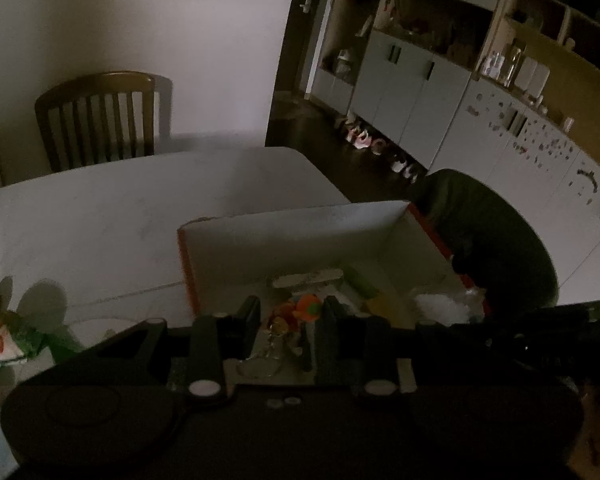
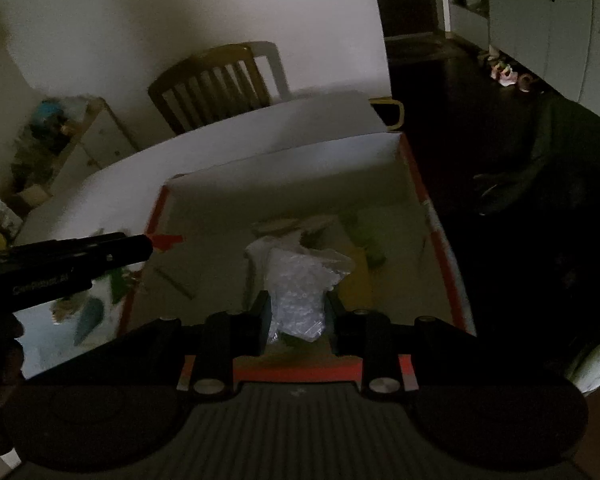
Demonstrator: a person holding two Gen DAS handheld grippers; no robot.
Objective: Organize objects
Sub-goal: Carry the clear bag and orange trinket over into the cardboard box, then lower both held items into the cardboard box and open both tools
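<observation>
Presently, both grippers hang over an open cardboard box (image 2: 384, 148) with orange-red edges, which stands on a white table (image 1: 100, 216) and serves as the collection point for the loose objects.

Right gripper (image 2: 298, 312): the fingers are narrowed onto a clear plastic bag of small beads (image 2: 300, 284). The bag sits between the pads and appears gripped near its lower end, its bulk spreading forward over the box interior. Holding it above the box floor suggests a deposit step, though whether the bag already rests on the floor cannot be told.

Left gripper (image 1: 288, 320): the fingers stand at a moderate gap around a small orange toy with a clear attachment (image 1: 300, 312). Whether the pads actually touch it cannot be told in the dim light; the toy may be held or may simply lie in the box beneath the gap.

Box contents: a pale flat strip (image 1: 306, 278) against the far wall and a green item (image 1: 364, 284) beside it, which keeps the centre free for incoming items.

Outside the box, a small green and white object (image 1: 8, 344) lies on the table at the left, apart from the box; it probably remains to be collected. A wooden chair (image 1: 96, 116) stands beyond the table.
</observation>
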